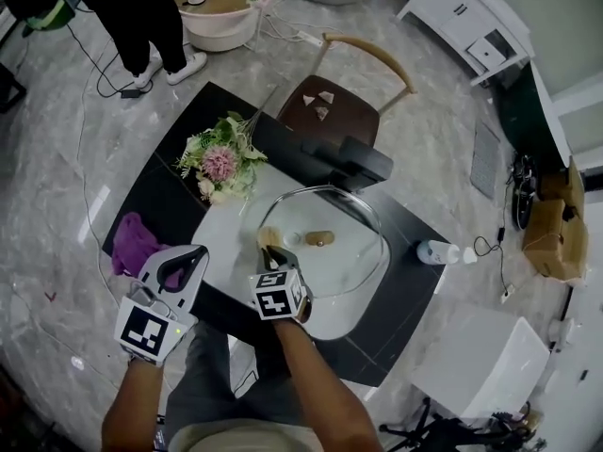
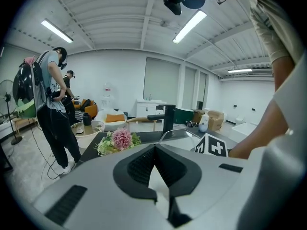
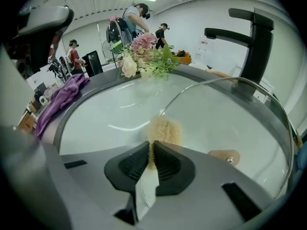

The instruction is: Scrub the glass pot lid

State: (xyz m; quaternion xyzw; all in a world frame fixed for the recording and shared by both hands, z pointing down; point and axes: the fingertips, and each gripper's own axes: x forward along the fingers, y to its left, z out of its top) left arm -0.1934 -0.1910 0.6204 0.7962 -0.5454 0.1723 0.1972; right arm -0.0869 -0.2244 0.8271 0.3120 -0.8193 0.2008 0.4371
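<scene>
The glass pot lid [image 1: 330, 252] lies in the white sink [image 1: 221, 229], its wooden knob [image 1: 320, 239] facing up. My right gripper [image 1: 273, 250] is shut on a tan scrubber [image 1: 268, 236], which sits at the lid's left rim. In the right gripper view the scrubber [image 3: 165, 131] sticks out past the closed jaws of that gripper [image 3: 151, 145], against the glass [image 3: 225, 119], with the knob [image 3: 224, 157] to the right. My left gripper [image 1: 193, 255] hovers over the counter left of the sink. Its jaws [image 2: 154, 147] meet at the tips and hold nothing.
A black faucet [image 1: 353, 163] stands behind the sink. A flower bunch [image 1: 221, 163] lies at the sink's far left corner and a purple cloth [image 1: 132, 243] on the left counter. A white bottle [image 1: 438, 251] is on the right. A chair [image 1: 330, 106] and a person [image 1: 141, 17] are beyond.
</scene>
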